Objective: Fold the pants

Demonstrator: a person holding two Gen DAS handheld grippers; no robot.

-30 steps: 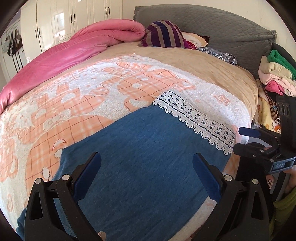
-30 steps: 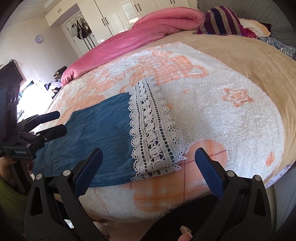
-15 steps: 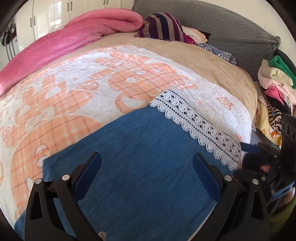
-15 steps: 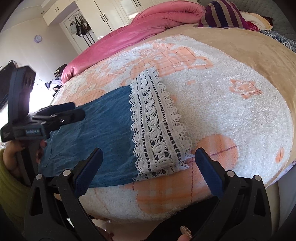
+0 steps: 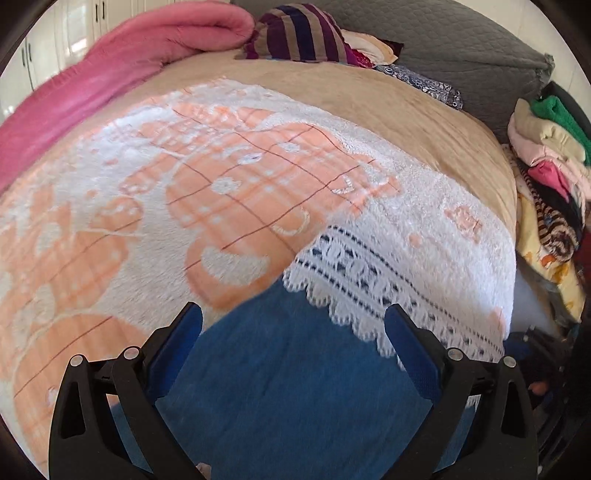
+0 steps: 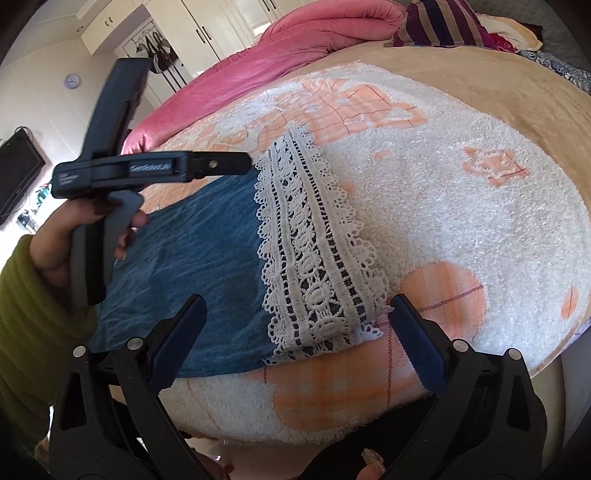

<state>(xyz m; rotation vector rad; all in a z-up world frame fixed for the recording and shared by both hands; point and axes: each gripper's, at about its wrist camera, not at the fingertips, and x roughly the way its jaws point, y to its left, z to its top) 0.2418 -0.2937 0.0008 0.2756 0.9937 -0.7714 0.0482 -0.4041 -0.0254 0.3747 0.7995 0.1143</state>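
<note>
Right wrist: blue lace-hemmed pants [image 6: 207, 266] flat.

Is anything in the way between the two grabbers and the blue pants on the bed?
Nothing visible is. The blue pants lie flat on the blanket with only their own lace hem on them. The right gripper and the left gripper are both open above the cloth with clear space between.

Pink duvet [image 5: 110, 74] bunched along bed's far edge, striped pillow [image 5: 299, 33] beside it, clothes pile [image 5: 546, 155] right, wardrobe [image 6: 207, 26] behind.
</note>
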